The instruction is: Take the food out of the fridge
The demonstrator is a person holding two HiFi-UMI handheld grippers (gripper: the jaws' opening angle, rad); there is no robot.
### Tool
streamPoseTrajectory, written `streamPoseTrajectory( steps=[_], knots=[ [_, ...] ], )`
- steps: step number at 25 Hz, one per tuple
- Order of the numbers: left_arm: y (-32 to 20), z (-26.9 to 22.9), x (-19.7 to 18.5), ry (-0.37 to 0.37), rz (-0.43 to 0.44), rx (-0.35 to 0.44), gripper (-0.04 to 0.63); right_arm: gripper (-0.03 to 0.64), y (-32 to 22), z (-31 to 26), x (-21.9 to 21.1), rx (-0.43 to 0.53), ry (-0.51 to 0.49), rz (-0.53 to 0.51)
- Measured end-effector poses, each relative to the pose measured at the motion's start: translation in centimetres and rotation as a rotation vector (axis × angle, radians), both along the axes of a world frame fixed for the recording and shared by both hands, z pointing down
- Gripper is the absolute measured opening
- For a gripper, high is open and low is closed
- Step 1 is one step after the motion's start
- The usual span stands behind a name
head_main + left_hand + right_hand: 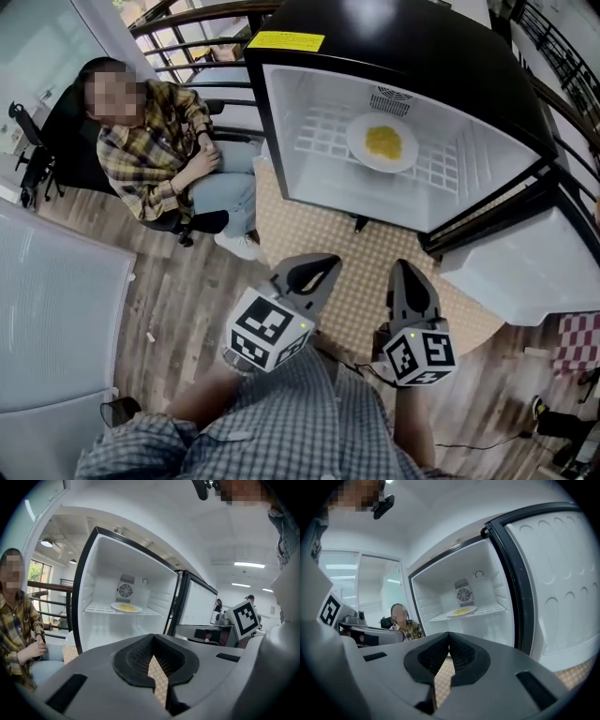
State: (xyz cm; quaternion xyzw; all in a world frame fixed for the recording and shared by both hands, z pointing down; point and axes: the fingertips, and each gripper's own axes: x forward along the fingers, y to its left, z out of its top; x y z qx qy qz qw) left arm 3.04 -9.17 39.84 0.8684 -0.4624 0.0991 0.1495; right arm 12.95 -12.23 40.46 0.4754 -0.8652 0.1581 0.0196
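Clearly we should open our shut, empty left gripper [317,270] and right gripper [410,279] wide and come in level, as the plate of food [382,142] sits well beyond their fingers on the fridge shelf [323,141].

head view: high up, steeply down on the open fridge [291,122], left gripper [317,270] and right gripper [410,274] close below | left gripper view: low, roughly level, facing fridge from left | right gripper view: likewise from right | shared by all: fridge interior, plate [354,141], seated person [155,150]
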Motion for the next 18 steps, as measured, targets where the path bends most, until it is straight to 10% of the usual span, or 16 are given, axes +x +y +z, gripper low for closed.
streamPoseTrajectory(
  steps=[18],
  knots=[
    [-3.7,0.9,-3.0,0.009,-0.022,-0.012,0.006,0.009,-6.9,0.3,-3.5,-0.251,-0.445,0.038]
  ],
)
